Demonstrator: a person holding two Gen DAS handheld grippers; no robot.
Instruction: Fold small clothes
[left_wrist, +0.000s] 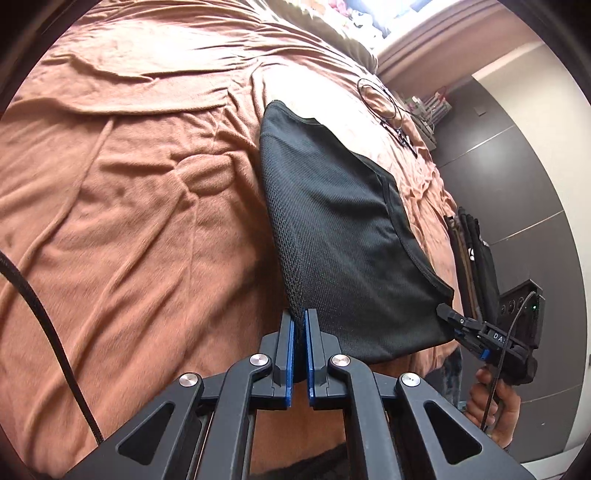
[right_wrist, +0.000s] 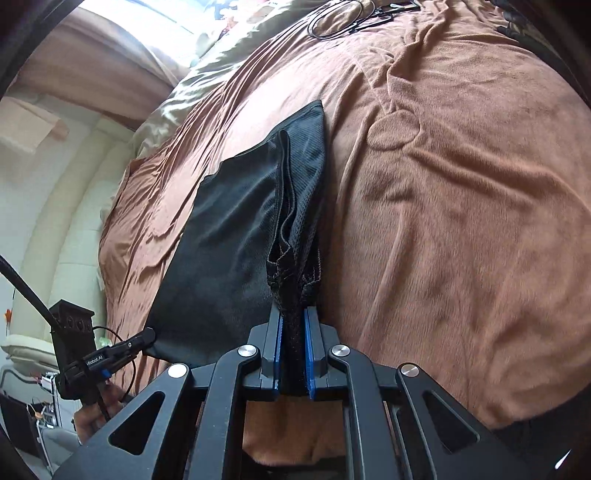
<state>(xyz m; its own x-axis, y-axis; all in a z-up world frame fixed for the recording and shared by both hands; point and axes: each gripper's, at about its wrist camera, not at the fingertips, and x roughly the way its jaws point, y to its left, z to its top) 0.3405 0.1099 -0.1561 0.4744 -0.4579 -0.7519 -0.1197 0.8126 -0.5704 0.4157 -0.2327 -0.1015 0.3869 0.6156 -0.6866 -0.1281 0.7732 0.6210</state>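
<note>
Both sets of fingers are clamped on the same black garment (left_wrist: 343, 236), so we're basically stretching it between us over the bed (left_wrist: 129, 184). Left gripper (left_wrist: 298, 354) has its blue pads nearly together, with just a thin mesh corner pinched between them. Right gripper (right_wrist: 292, 354) is pinching a much thicker bunch, looks like a seam with several layers gathered, so its fingers sit a bit further apart.

The garment looks like mesh shorts or something similar, though we can't say for sure. Its near edge is lifted between the two grippers while the far end trails down onto the brown blanket (right_wrist: 461, 221). It already seems doubled over lengthwise.

What could go wrong from here, as we see it:
- That left pinch is tiny. Pull outward too hard and the corner probably slips out, and the whole fold flops.
- The bunched layers on the right might release unevenly, leaving a lumpy edge.
- The blanket is fuzzy and rumpled, so dragging the mesh across it could snag or skew the fold.
- Some cables (right_wrist: 343, 18) lie at the far end of the bed, well apart, probably no issue.
</note>
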